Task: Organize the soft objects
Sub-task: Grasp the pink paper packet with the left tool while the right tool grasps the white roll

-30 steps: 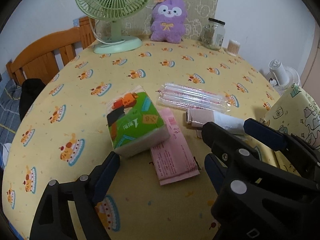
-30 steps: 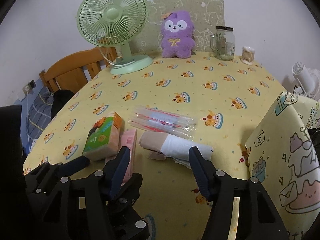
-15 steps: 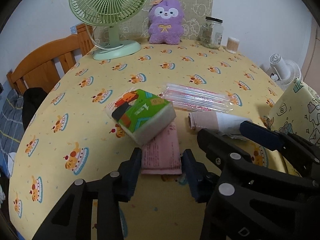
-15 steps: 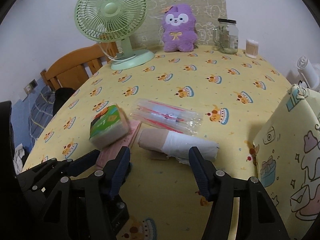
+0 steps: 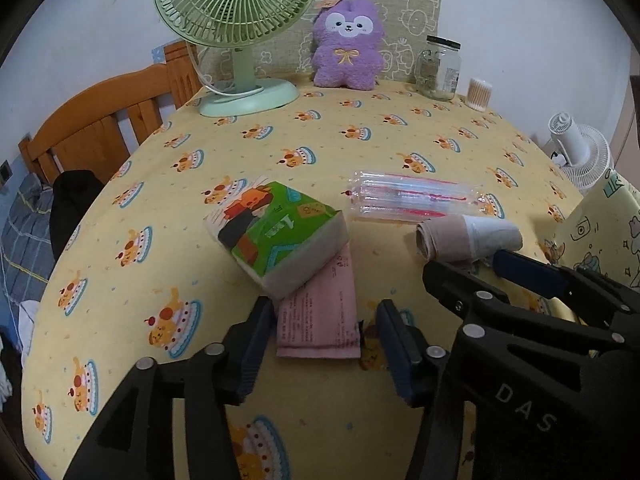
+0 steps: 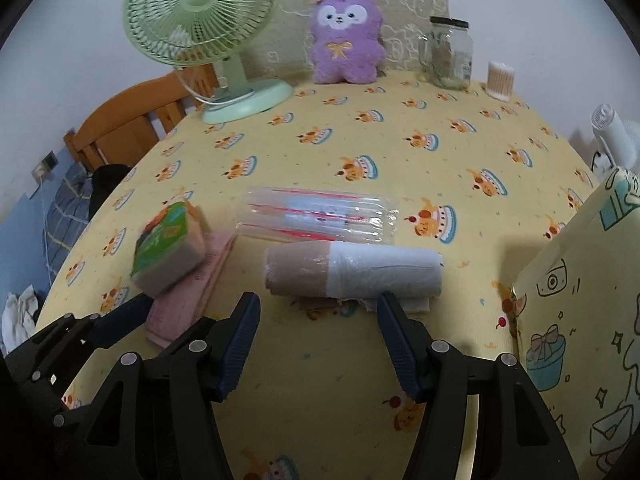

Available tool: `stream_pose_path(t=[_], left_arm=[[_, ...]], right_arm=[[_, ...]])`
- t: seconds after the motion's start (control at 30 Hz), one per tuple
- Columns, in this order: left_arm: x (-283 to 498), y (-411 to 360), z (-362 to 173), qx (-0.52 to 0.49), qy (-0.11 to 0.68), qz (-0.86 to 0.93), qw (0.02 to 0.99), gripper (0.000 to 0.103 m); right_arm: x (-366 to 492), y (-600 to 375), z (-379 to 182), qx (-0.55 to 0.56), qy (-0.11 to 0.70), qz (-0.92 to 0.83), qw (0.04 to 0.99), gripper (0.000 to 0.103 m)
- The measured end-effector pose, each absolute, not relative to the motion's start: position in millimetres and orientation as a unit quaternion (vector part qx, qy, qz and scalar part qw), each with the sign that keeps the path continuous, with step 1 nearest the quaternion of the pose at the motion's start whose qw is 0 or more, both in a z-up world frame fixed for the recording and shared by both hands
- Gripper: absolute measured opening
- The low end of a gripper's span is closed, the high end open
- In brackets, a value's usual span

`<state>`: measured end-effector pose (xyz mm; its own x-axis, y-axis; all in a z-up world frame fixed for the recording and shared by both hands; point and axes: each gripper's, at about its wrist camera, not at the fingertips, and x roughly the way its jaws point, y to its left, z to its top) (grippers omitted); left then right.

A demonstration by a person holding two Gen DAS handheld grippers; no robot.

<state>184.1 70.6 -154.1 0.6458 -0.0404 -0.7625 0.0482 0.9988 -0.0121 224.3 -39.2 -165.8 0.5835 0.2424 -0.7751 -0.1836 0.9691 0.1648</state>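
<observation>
A green tissue pack (image 5: 280,236) lies partly on a flat pink packet (image 5: 320,320) on the yellow tablecloth. My left gripper (image 5: 324,344) is open, its jaws either side of the pink packet's near end. A brown-and-white roll of bags (image 6: 352,268) lies just beyond my open right gripper (image 6: 316,328). A clear inflated air-cushion sleeve (image 6: 320,216) lies behind the roll. The tissue pack (image 6: 168,248) and pink packet (image 6: 192,296) also show at left in the right wrist view. A purple plush toy (image 5: 348,46) sits at the far edge.
A green desk fan (image 5: 240,24), a glass jar (image 5: 438,68) and a cotton swab pot (image 5: 479,94) stand along the back. A printed paper bag (image 6: 580,300) stands at the right. A wooden chair (image 5: 100,132) is at the left edge.
My left gripper has narrowed and moved forward around the pink packet's near end; the tissue pack has turned and shifted onto the packet. My right gripper has come closer to the roll.
</observation>
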Motion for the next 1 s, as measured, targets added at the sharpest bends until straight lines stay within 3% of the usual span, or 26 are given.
stream_pose_path(t=[0.13, 0.2, 0.27, 0.37, 0.8, 0.83, 0.93, 1.0], left_arm=[[186, 67, -154, 0.006, 0.42, -0.03, 0.907, 0.064], [187, 68, -154, 0.003, 0.419, -0.029, 0.908, 0.058], [188, 67, -153, 0.002, 0.42, -0.03, 0.907, 0.046], [193, 66, -151, 0.005, 0.43, -0.037, 0.902, 0.043], [200, 62, -151, 0.013, 0.433, -0.047, 0.9, 0.043], [200, 62, -151, 0.013, 0.433, -0.046, 0.9, 0.043], [198, 60, -152, 0.016, 0.431, -0.043, 0.901, 0.042], [195, 59, -152, 0.019, 0.428, -0.04, 0.903, 0.042]], right_arm=[[220, -37, -161, 0.017, 0.43, 0.107, 0.896, 0.065], [214, -34, -152, 0.0, 0.407, 0.104, 0.907, 0.065], [214, -30, -147, -0.014, 0.399, 0.099, 0.912, 0.068], [222, -30, -148, -0.013, 0.411, 0.091, 0.907, 0.073], [248, -31, -166, -0.005, 0.439, 0.064, 0.896, 0.075], [248, -32, -167, -0.004, 0.44, 0.065, 0.896, 0.072], [246, -32, -167, -0.001, 0.442, 0.068, 0.895, 0.05], [243, -32, -167, 0.005, 0.444, 0.083, 0.892, 0.027]])
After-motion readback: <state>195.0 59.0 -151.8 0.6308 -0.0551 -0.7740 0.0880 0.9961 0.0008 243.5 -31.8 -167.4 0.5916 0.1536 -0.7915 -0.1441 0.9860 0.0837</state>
